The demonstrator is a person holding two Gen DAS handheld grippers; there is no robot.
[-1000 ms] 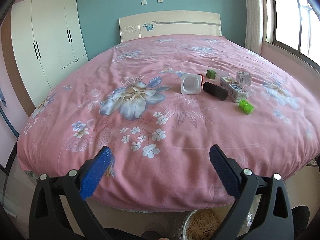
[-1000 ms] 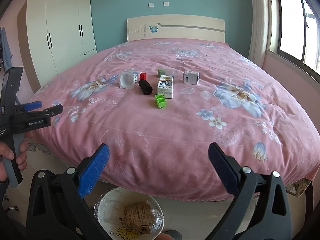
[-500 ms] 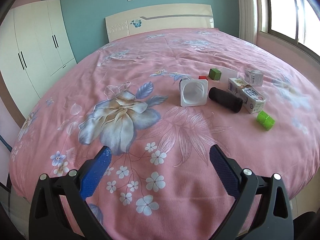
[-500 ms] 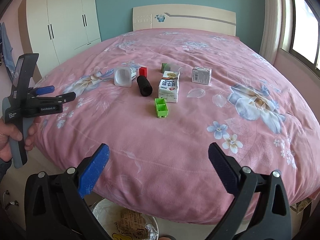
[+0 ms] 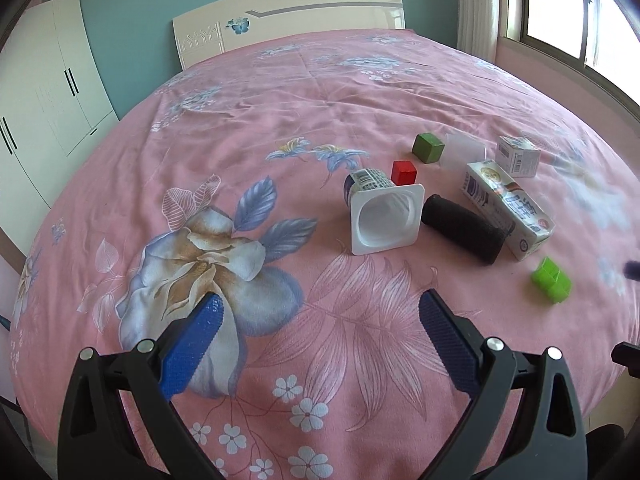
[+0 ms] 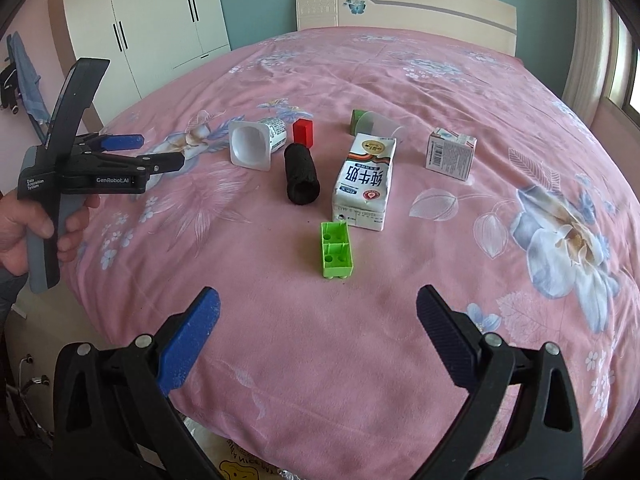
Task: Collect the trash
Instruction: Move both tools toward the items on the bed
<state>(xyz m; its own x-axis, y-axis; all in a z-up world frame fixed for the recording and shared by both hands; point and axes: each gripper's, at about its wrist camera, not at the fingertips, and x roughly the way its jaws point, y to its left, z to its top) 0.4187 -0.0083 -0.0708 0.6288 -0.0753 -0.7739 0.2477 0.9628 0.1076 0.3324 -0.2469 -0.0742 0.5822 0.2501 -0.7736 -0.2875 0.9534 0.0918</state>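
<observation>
left gripper (image 5: pixel 320 316) wide apart (empty) | yogurt cup (image 5: pixel 382 216) on its side | touching black roll (image 5: pixel 466 234)

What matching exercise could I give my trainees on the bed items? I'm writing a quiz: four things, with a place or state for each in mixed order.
Things
1. yogurt cup
2. milk carton
3. green toy brick
4. red block

Descriptions
A. lying flat, printed face up
B. on its side, open mouth toward the cameras
C. hollow underside up, nearest the right gripper
D. standing just behind the black foam roll

Pairs: 1-B, 2-A, 3-C, 4-D
</observation>
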